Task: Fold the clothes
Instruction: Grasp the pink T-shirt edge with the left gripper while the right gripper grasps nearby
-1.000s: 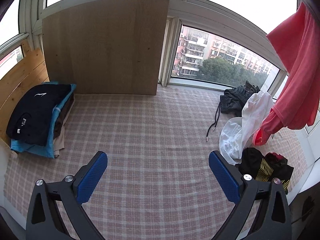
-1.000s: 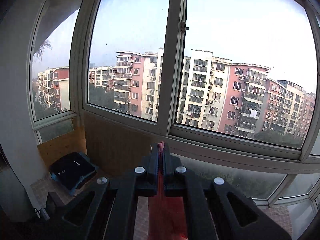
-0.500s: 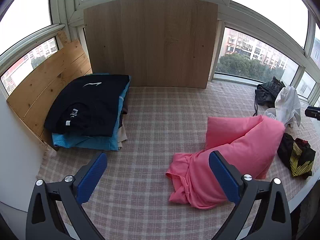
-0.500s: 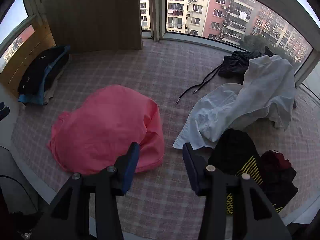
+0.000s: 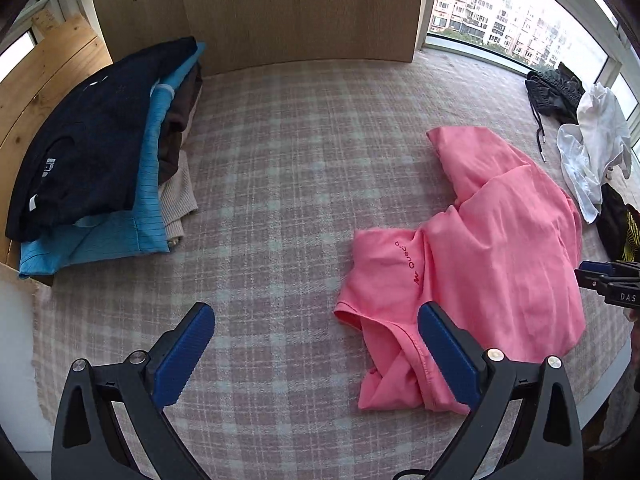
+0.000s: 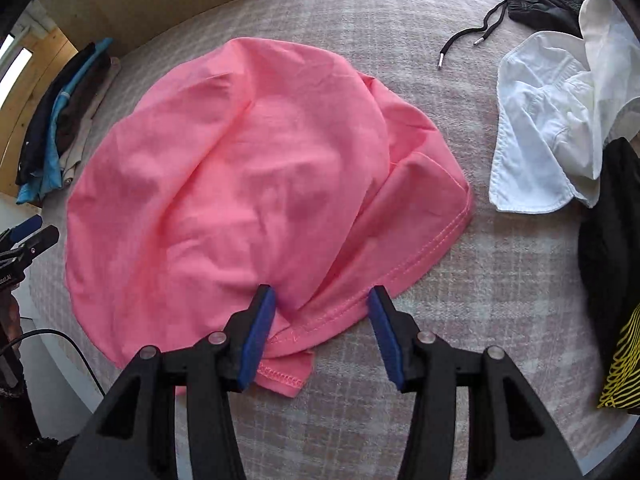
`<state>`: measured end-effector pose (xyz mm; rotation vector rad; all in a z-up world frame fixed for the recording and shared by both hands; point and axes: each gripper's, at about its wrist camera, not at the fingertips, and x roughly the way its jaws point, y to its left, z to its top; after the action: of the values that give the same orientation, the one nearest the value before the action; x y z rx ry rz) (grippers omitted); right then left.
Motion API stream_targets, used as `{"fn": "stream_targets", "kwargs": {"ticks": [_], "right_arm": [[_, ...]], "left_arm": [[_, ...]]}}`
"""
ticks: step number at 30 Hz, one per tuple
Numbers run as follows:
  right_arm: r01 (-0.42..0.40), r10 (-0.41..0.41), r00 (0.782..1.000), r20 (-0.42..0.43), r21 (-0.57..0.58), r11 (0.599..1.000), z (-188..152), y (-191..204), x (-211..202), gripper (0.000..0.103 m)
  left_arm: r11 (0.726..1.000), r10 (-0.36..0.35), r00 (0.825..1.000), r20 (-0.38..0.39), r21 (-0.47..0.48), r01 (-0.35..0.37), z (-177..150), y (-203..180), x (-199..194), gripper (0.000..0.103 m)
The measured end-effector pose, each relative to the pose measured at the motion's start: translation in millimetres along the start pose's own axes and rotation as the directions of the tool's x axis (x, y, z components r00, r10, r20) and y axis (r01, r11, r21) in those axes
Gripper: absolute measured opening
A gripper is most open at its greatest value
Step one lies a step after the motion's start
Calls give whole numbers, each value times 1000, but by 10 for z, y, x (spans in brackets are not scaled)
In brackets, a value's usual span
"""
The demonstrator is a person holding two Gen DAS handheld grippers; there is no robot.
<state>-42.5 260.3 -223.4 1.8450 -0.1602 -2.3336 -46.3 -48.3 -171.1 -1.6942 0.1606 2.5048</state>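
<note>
Covering the bench, the pink plaid blanket [image 5: 280,152] carries a crumpled pink T-shirt [image 6: 240,168] near its front edge; it looks light, soft and limp, best pinched at the stitched hem [image 6: 420,256]; both tongs, left gripper [image 5: 316,356] and right gripper [image 6: 322,336], hover spread and empty.

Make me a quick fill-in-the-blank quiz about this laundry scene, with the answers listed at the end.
1. The crumpled shirt lying on the plaid cloth is ____ in colour.
2. The top garment on the folded stack is ____ blue.
3. The right gripper hovers over the shirt's hem with its jaws ____.
4. The garment beside the shirt, next to the black drawstring, is ____.

Answers: pink; navy; open; white
</note>
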Motion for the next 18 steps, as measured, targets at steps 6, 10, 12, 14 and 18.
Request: {"fn": "stream_targets", "kwargs": {"ticks": [6,10,12,14,18], "right_arm": [[-53,60,996,64,-112,992,83,138,-173,2],[-49,62,988,142,-99,994,112,-32,-496,2],[-10,23,978,205,-64,998,135,-213,-749,2],[11,-4,971,241,-26,1000,172,-418,-946,2],[-20,-3,974,226,97,995,225,-784,-967,33]], "left_arm": [[999,-31,994,-103,0,32,8,-209,343,94],[999,-39,993,-115,27,42,21,-370,382,50],[997,-74,992,-98,0,75,48,-345,320,38],[999,-49,997,-61,-18,48,74,-250,178,32],[994,107,994,23,1,-107,110,-31,-168,35]]}}
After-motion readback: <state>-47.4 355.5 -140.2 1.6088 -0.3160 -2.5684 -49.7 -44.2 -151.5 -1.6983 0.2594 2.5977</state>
